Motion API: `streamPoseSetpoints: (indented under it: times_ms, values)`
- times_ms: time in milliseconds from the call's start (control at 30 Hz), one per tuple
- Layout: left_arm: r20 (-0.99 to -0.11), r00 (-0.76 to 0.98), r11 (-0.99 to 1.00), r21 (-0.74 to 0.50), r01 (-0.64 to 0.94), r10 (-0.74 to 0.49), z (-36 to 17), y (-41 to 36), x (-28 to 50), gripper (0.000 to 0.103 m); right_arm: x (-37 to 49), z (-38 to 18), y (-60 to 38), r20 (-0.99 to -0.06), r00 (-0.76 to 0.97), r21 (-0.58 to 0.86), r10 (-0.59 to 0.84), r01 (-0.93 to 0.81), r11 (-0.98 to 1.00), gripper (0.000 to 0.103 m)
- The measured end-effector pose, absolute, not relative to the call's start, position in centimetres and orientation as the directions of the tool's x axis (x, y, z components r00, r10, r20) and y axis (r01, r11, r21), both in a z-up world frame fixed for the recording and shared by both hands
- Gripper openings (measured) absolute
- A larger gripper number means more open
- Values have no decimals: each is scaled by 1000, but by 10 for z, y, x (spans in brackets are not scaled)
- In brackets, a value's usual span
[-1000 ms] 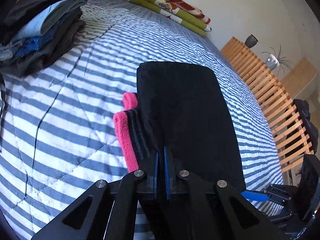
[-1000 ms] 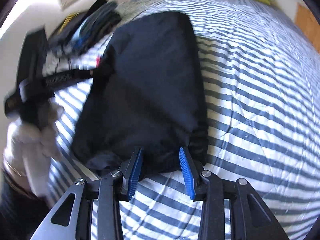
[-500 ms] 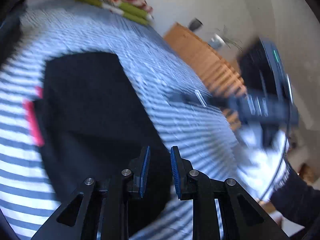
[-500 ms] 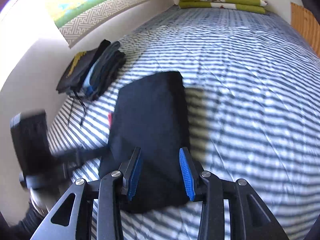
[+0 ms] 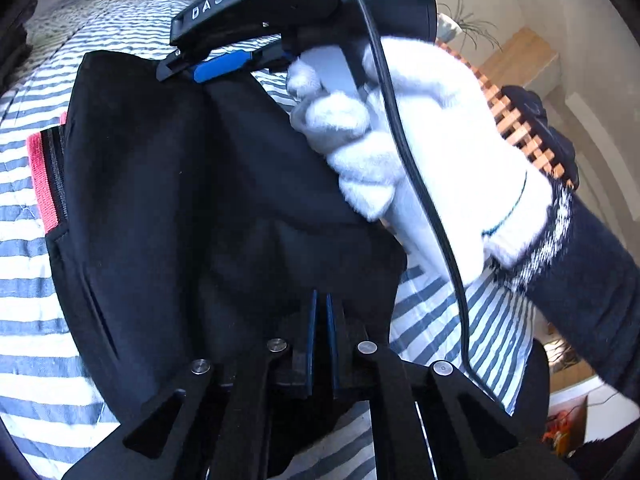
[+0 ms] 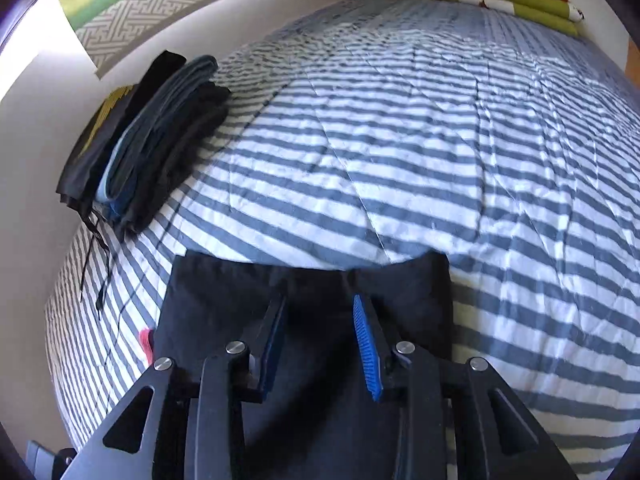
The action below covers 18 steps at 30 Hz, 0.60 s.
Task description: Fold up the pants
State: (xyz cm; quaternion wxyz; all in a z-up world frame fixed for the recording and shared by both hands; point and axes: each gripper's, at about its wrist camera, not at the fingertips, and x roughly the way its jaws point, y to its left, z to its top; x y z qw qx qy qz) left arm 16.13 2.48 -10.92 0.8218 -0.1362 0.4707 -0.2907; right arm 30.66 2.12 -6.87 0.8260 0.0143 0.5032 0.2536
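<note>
Black pants folded on the striped bed

My left hand-held gripper [image 5: 320,312] has just closed, pinching the pants [image 5: 160,200]; my right hand-held gripper [image 6: 320,320] stands apart above their far edge, well clear of the clothes stack [image 6: 152,140] beside the wall.

Both wrist cameras look steeply down, close over the black pants [image 5: 168,208] on the bed [image 6: 400,168].

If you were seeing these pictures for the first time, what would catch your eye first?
A white-gloved hand holding the right gripper over the black pants fills the left wrist view. The pants lie folded on a blue-and-white striped bedspread, a pile of folded clothes by the wall.
</note>
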Motion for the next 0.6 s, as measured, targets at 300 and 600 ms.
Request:
streamPoseSetpoints:
  times_ms: [300,600]
  values:
    - [-642,573,855,-455,251,-510,-47,89,154,15,211,-17,-58,-796,360,347,486,-386,855,32]
    - [-759,541,928,-350,130,-362,-79,88,260,14,119,-65,-56,-877,342,198,338,-383,902,33]
